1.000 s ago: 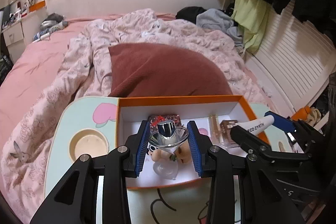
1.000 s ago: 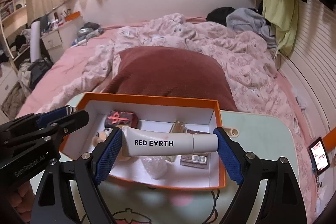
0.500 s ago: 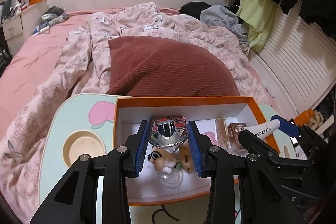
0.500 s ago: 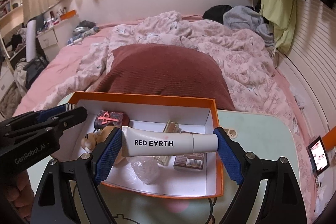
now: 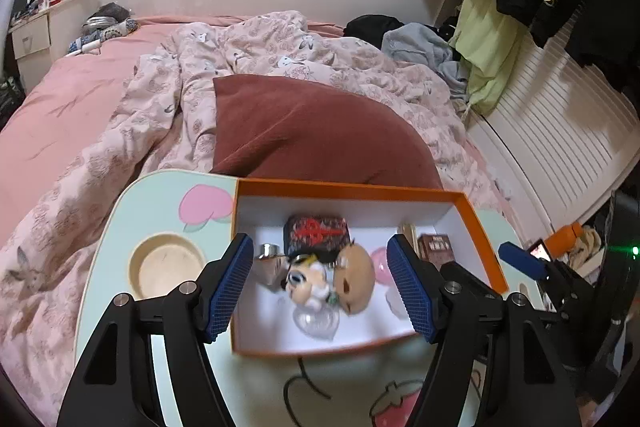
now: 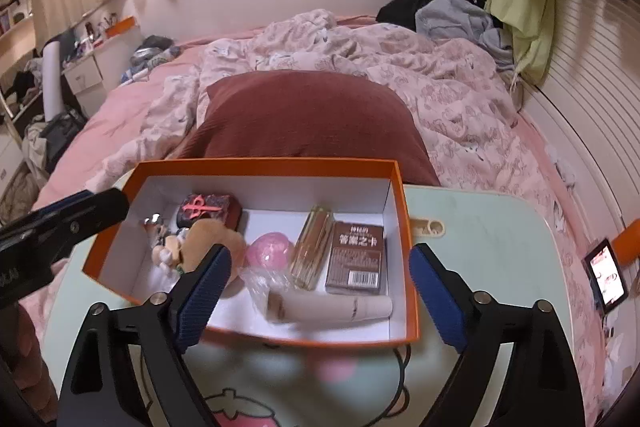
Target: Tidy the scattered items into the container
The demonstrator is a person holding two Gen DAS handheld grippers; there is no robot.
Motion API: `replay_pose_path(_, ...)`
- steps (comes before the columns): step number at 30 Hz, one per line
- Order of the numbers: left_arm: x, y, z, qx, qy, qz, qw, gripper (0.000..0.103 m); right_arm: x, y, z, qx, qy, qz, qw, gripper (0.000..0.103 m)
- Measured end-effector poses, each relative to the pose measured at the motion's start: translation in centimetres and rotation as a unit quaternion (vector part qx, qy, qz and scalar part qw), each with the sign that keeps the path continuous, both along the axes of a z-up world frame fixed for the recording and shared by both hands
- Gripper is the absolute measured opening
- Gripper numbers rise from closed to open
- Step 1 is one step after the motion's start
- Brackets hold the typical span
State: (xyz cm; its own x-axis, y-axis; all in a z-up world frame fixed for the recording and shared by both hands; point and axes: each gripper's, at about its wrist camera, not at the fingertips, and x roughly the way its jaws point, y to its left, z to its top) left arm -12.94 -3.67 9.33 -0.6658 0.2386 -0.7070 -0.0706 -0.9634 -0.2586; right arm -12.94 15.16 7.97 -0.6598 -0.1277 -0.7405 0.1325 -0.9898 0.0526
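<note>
Scattered items are pretty much all sitting in the orange box [image 6: 404, 227] now; left gripper [image 5: 320, 287] has its blue pads [image 5: 232, 283] spreading apart with nothing pinched, and the small silver funnel [image 5: 269, 259] lies on the box floor just inside the left pad, next to the little panda toy [image 5: 308, 283] and the brown plush ball [image 5: 354, 277]; right gripper [image 6: 316, 291] is opening too, pads clear of the cream tube [image 6: 328, 307], which lies blurred along the near wall of the box, so I'd guess it's only just settling; further in there's a pink ball [image 6: 269, 249], a slim gold bottle [image 6: 312, 247], a brown card box [image 6: 354, 257] and a dark case with a red mark [image 6: 208, 207]; everything's packed side by side, probably so it all fits flat; the box sits on a pastel lap table [image 6: 480, 247] on the bed, with a maroon pillow [image 6: 304, 119] right behind it; looks nearly done to me.
</note>
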Motion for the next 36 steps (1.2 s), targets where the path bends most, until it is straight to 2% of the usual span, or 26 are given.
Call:
replay_pose_path(15, 6.1, 0.3, -0.2, -0.020, 0.005, 0.006, 0.9998, 0.070, 4.1, -1.3, 0.6, 0.023, 0.009, 0.015, 1.000, 0.093)
replay_pose_path(23, 9.0, 1.7, -2.9, -0.036, -0.014, 0.002, 0.9992, 0.070, 7.3, -0.6, -0.9, 0.031, -0.007, 0.008, 0.999, 0.093)
replay_pose_path(27, 9.4, 2.9, -5.2, -0.071, -0.026, 0.005, 0.9971, 0.070, 8.5, 0.7, -3.0, 0.020, -0.029, -0.013, 0.999, 0.093)
replay_pose_path(30, 9.0, 3.6, -6.9, -0.064, -0.052, -0.009, 0.9965, 0.070, 8.6, 2.0, -4.4, 0.002, -0.056, -0.034, 0.998, 0.093)
replay_pose_path(36, 8.7, 4.5, -7.9, -0.095, -0.066, -0.011, 0.9932, 0.073, 8.2, 2.5, -6.1, 0.000, -0.092, -0.048, 0.995, 0.094)
